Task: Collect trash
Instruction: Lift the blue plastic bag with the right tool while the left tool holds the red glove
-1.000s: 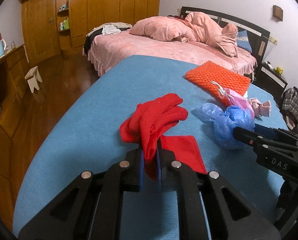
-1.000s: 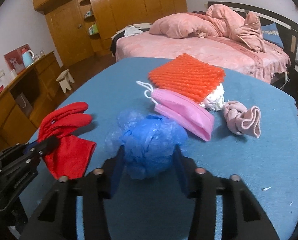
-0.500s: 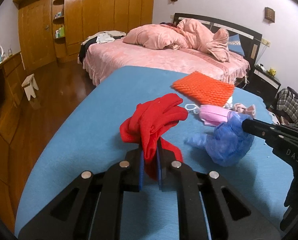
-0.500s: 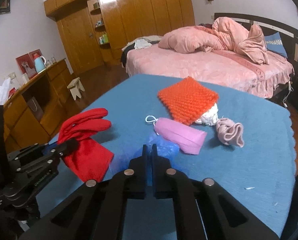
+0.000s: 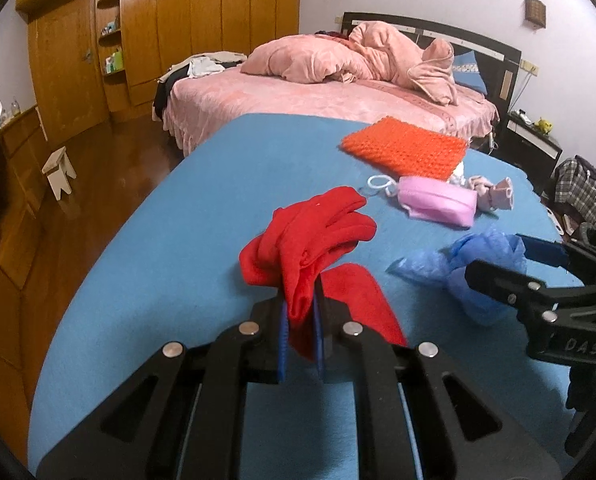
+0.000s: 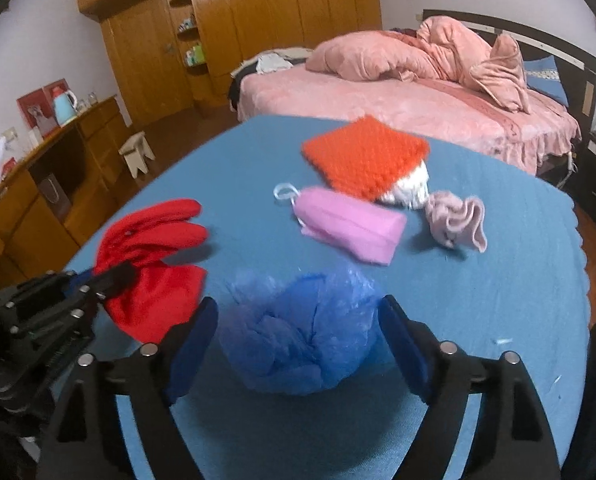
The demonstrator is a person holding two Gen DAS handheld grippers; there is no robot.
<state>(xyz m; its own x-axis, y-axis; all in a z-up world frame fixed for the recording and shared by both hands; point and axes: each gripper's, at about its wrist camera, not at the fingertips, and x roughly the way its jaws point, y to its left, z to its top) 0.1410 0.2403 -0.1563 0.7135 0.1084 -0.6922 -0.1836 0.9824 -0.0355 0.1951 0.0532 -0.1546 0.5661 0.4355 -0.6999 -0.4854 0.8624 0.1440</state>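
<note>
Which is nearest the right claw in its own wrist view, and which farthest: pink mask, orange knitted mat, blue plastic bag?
1. Blue plastic bag, between the opening jaws of the right claw.
2. Pink mask, mid-table.
3. Orange knitted mat, far side.

White walls, wooden wardrobe [image 5: 202, 28], glossy wood floor [image 5: 106, 184], pink bed [image 5: 329, 100], small white stool [image 5: 60, 172], dark nightstand [image 5: 533, 148].

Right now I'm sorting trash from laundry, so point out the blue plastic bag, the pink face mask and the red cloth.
blue plastic bag [image 6: 298, 344]: right wrist view, middle of the crumpled bundle.
pink face mask [image 6: 349, 224]: right wrist view, centre of the folded body.
red cloth [image 5: 313, 236]: left wrist view, bunched upper folds.
</note>
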